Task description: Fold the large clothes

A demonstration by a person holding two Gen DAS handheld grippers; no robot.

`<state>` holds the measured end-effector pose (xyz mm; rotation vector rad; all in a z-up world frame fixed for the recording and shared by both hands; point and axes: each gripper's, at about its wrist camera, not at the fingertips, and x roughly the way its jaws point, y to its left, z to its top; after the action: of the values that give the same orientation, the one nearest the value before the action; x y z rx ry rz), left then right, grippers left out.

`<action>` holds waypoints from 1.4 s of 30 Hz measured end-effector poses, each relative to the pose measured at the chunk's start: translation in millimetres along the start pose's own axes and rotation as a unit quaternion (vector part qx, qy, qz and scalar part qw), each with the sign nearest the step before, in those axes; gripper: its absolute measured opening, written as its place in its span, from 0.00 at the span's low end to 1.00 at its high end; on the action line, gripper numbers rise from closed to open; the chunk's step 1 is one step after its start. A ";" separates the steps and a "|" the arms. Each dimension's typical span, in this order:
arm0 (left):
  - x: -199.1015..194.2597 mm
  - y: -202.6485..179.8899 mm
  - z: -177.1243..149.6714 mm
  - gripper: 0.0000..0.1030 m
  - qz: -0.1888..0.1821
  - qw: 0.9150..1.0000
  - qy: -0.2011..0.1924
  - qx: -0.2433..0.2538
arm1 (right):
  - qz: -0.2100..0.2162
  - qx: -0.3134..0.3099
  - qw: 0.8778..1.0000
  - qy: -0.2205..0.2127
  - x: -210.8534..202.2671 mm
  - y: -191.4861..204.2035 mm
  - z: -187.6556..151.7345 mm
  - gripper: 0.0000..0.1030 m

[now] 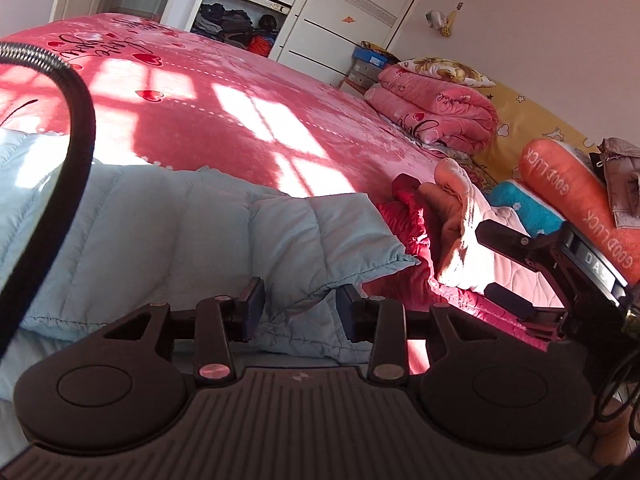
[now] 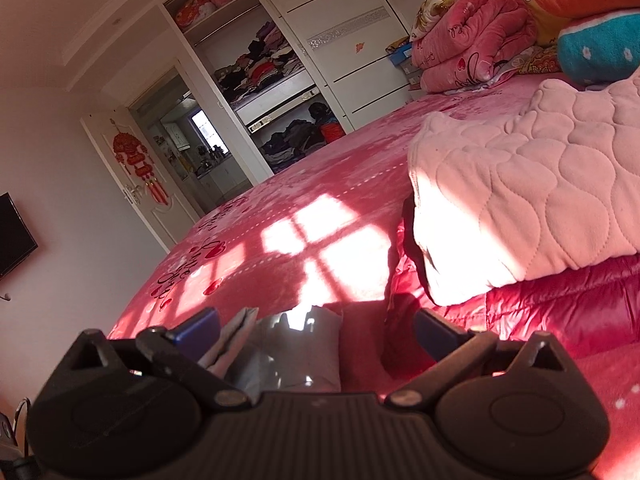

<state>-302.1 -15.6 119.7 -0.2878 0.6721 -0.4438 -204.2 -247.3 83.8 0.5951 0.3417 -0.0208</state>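
left gripper point(image 1: 300, 304) jaws apart – blue jacket point(image 1: 160, 232) hem between | right gripper point(image 2: 316, 330) jaws wide

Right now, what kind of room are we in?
Most likely a bedroom: a large bed under a pink spread, an open wardrobe stuffed with clothes, and folded quilts stacked by the wall.

- Left gripper point(image 1: 300, 308): matte black body with a ribbed top plate, two round side housings and silver pivot pins on the linkage arms.
- Fingers point(image 1: 252, 300): black, each tipped with a dark blue pad.
- Cable point(image 1: 76, 128): black, with a coiled metal sleeve at its upper end.
- Right gripper point(image 2: 316, 328): same black ribbed body, round housings and blue pads; its housing carries white lettering.
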 end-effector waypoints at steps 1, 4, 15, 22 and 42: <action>-6.4 2.5 -2.5 0.49 0.000 1.000 0.000 0.002 | 0.009 -0.001 1.000 0.008 3.2 0.4 0.2 0.99; -23.0 11.8 -6.7 0.59 0.012 1.000 -0.009 0.017 | 0.029 0.005 0.999 0.037 13.9 1.8 -1.5 0.99; -38.4 38.9 -22.3 0.71 0.089 0.995 0.007 0.048 | 0.061 -0.046 0.990 0.116 37.9 20.0 -22.3 0.85; -51.2 86.0 -12.5 0.70 0.151 0.988 0.000 0.025 | 0.067 -0.099 0.982 0.147 51.2 34.4 -39.1 0.61; 15.1 115.0 43.9 0.71 0.234 0.971 -0.049 -0.028 | 0.015 -0.159 0.980 0.121 82.9 39.5 -34.7 0.10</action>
<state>-228.3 82.0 99.2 -0.1929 0.6322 0.0411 -132.0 -188.9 51.9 0.2840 0.5591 0.1348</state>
